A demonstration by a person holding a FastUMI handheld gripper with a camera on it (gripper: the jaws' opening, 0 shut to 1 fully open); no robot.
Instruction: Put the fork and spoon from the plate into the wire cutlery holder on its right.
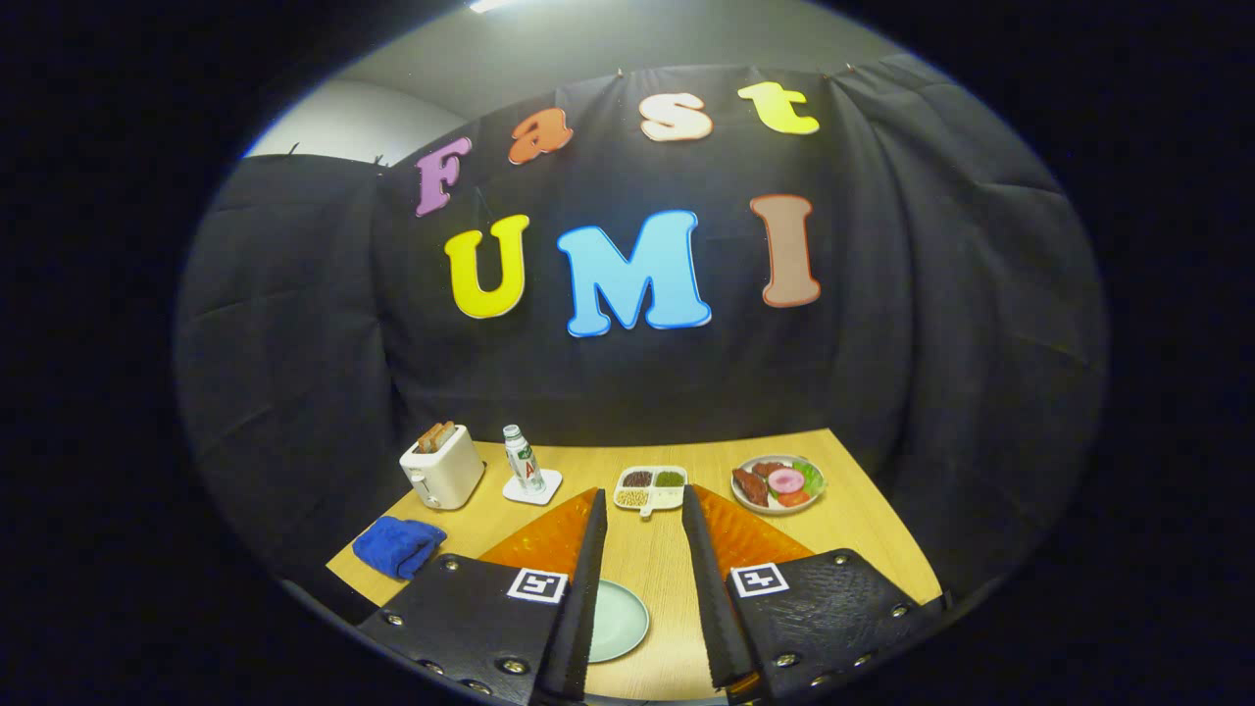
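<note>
Held above the table (677, 628), my claw (642, 510) has its fingers spread wide, with nothing between them but bare wood. Low in the gap, at about 7 o'clock from the tips, lies the plate (620, 620), half hidden behind my left finger (586, 579); I cannot make out fork or spoon on it. Just beyond the tips sits a divided dish (651, 487). Farther off: a food plate (779, 483) at 2 o'clock, a bottle (523, 458) and toaster (443, 466) at 10, a blue cloth (397, 545) at 9. Black cloth walls the booth.

No legible text; the bottle (522, 459) label is too small.
</note>
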